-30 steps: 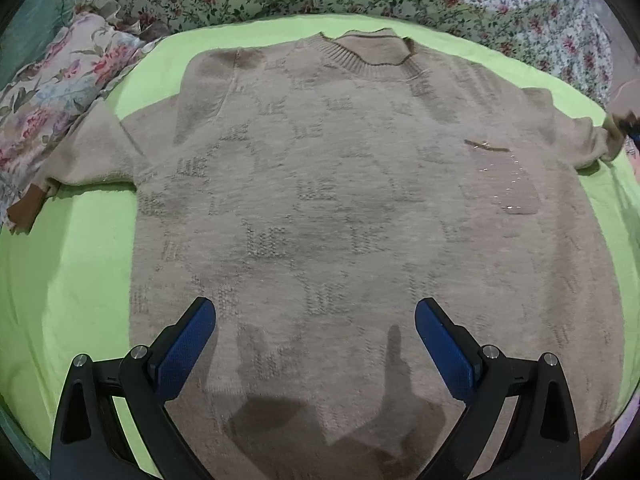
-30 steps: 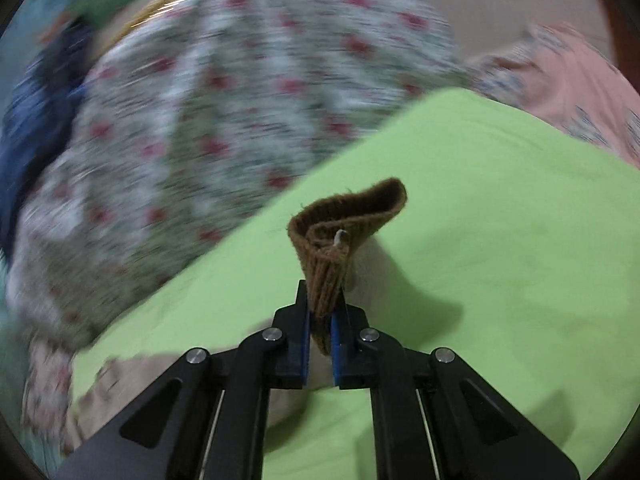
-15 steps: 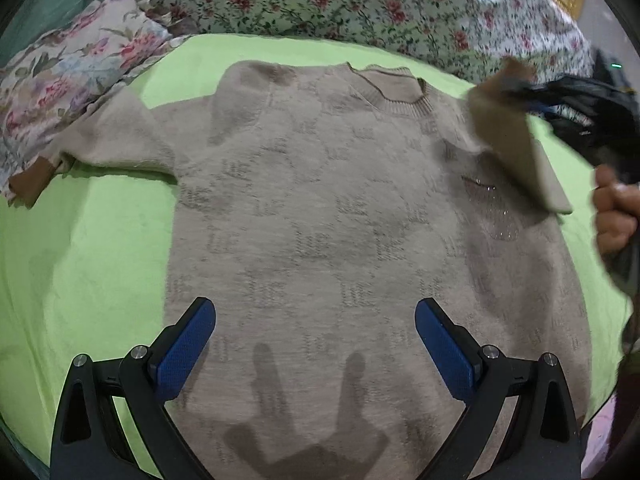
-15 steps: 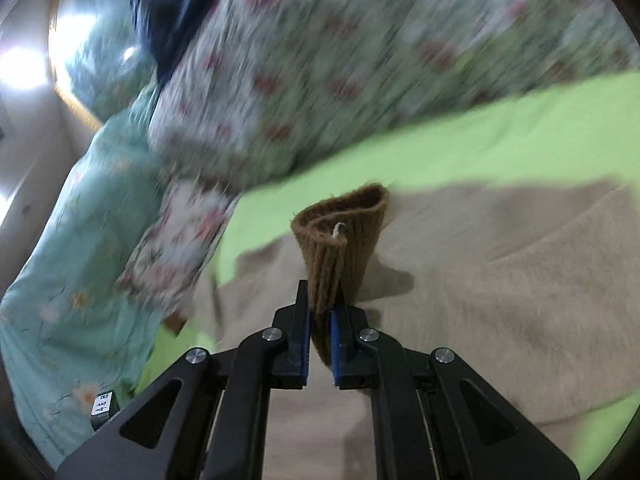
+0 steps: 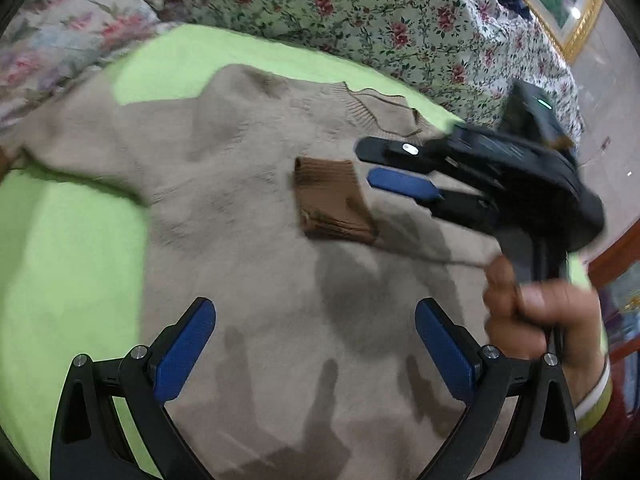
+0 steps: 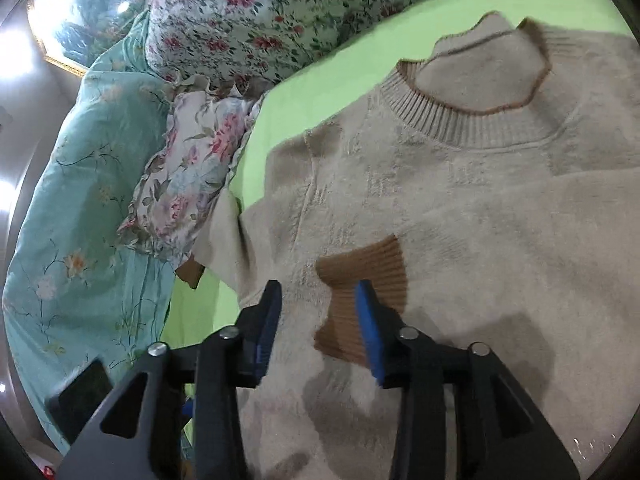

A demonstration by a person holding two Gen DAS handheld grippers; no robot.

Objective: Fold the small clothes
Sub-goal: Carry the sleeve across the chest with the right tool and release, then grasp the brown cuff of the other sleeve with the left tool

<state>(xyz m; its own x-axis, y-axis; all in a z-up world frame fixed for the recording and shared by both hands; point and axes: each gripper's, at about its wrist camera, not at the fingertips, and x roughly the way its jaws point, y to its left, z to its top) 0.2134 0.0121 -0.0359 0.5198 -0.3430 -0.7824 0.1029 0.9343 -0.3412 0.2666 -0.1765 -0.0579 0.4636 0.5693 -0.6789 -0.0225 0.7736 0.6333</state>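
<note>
Bed, green sheet [image 5: 72, 264]; floral bedding at 12 o'clock. One beige sweater [image 5: 248, 280], two cuffs. Left gripper [image 5: 316, 344] jaws open; right gripper [image 6: 318, 312] jaws opening, pressing nothing.

Black fingers [image 5: 188, 344] carry blue pads, silver screws.

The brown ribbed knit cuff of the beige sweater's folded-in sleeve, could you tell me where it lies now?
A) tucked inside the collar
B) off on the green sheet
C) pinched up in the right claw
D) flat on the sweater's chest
D: the brown ribbed knit cuff lies flat on the beige sweater, free of the opening right claw.
</note>
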